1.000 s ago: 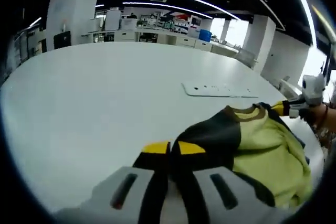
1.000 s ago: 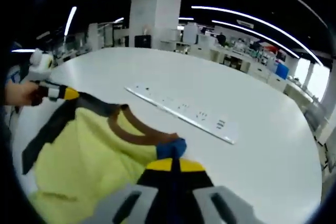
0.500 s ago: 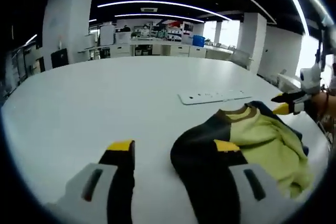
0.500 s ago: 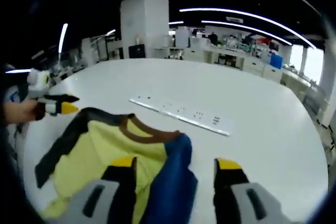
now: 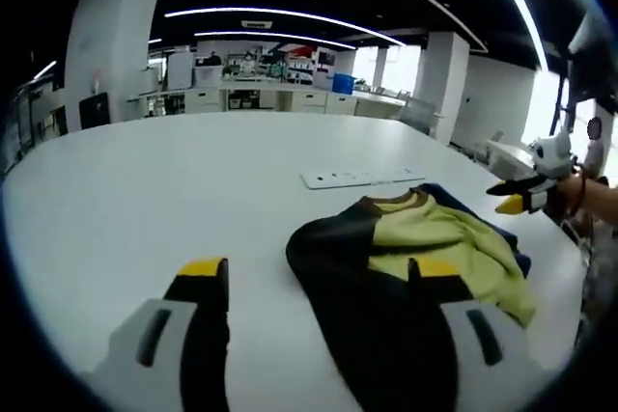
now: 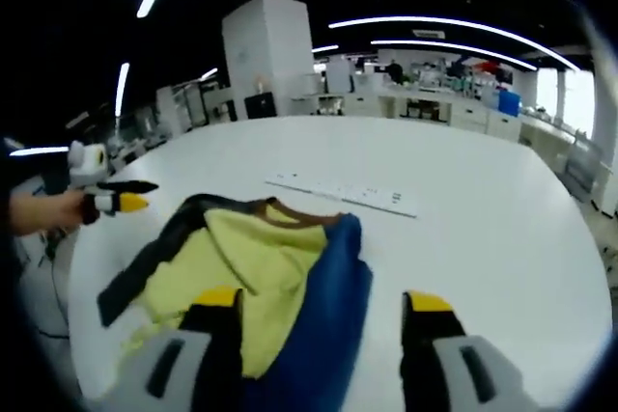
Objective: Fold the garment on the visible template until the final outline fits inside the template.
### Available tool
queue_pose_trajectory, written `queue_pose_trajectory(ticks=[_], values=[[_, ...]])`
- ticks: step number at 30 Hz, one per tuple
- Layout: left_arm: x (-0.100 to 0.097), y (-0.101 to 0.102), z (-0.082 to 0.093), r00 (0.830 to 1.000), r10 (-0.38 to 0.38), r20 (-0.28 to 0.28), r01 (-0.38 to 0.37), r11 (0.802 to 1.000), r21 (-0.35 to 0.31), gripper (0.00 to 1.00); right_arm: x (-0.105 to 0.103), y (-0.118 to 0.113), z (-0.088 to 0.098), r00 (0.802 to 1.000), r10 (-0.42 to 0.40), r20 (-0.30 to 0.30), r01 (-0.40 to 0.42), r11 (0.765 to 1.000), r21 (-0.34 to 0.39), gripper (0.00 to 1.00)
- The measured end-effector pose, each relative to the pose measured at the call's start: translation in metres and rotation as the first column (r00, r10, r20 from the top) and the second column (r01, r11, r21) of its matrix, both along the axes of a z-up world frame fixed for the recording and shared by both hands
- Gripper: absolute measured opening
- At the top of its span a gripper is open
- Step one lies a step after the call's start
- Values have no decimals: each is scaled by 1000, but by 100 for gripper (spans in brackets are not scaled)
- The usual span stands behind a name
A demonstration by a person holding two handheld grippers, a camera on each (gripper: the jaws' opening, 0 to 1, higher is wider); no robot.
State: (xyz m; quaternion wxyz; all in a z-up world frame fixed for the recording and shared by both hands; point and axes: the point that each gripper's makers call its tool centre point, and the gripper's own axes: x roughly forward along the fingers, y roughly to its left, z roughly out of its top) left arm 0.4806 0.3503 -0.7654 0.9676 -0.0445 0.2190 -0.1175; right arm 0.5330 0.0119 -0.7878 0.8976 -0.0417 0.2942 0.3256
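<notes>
Left gripper view: a second ago the left gripper [image 5: 314,282] was pinched on a dark fold of the garment [image 5: 406,258]; now its yellow-tipped jaws stand wide apart with nothing between them, and the cloth lies released on the white table [image 5: 145,180]. The garment sits from centre out to 4 o'clock, a soft rumpled heap: black sleeve nearest, lime-yellow body behind, a brown ribbed collar at its far edge, a sliver of blue at 3 o'clock. Beyond the collar lies a flat white power strip [image 5: 359,178] (thin, rigid, matte). At 3 o'clock the right gripper [image 5: 509,198] is held in a hand, off the cloth; whether it is parted there I cannot tell.

Right gripper view: this one too has let go. Its jaws, earlier clamped on the blue sleeve, are now spread and empty, and the garment [image 6: 261,258] lies from centre to 8 o'clock, blue panel nearest, yellow in the middle, black trailing away. The left gripper [image 6: 126,195] hovers at 9 o'clock, clear of the fabric.

Both releases suggest one placement step is over, yet the heap is bunched, not flat, so folding looks far from finished. I can make out no template outline.
</notes>
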Motion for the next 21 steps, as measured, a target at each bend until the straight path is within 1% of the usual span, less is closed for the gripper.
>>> queue_pose_trajectory(ticks=[1, 2, 3, 4, 5, 9, 11, 13, 14, 16, 21], values=[[-6, 1, 1, 1000, -6, 3, 6, 1000, 1, 74, -2, -5, 0, 1000, 3, 5, -3, 1000, -4, 64], [-7, 3, 2, 1000, -13, 8, 12, 1000, 4, 74, -5, -8, 0, 1000, 6, 13, -5, 1000, -9, 63], [-11, 4, 1, 1000, -19, 4, 19, 1000, 7, 74, -11, -10, 0, 1000, 5, 20, -5, 1000, -12, 61], [-20, 1, 2, 1000, -26, 1, 26, 1000, 15, 74, -18, -14, -2, 1000, 2, 22, -2, 1000, -16, 61], [-24, 0, 2, 1000, -27, 2, 27, 999, 17, 74, -21, -17, -3, 1000, 0, 22, 1, 1000, -17, 60], [-39, 0, 0, 999, -32, -3, 32, 999, -6, 72, -30, -29, -10, 1000, -18, 11, 18, 1000, -7, 56], [-49, -3, -4, 999, -35, -16, 34, 999, -20, 72, -37, -35, -16, 1000, -27, 8, 27, 1000, -9, 54], [-58, -6, -10, 999, -42, -23, 42, 999, -18, 71, -43, -40, -21, 999, -39, 4, 39, 999, -8, 52], [-64, -7, -15, 998, -51, -37, 51, 999, -8, 70, -46, -43, -24, 999, -52, -3, 52, 999, -3, 50], [-72, -9, -20, 997, -56, -52, 56, 998, -8, 69, -49, -47, -28, 998, -61, -5, 61, 998, 2, 47], [-85, -16, -28, 995, -70, -65, 70, 998, 2, 64, -63, -44, -31, 998, -56, -17, 57, 998, 32, 45]])
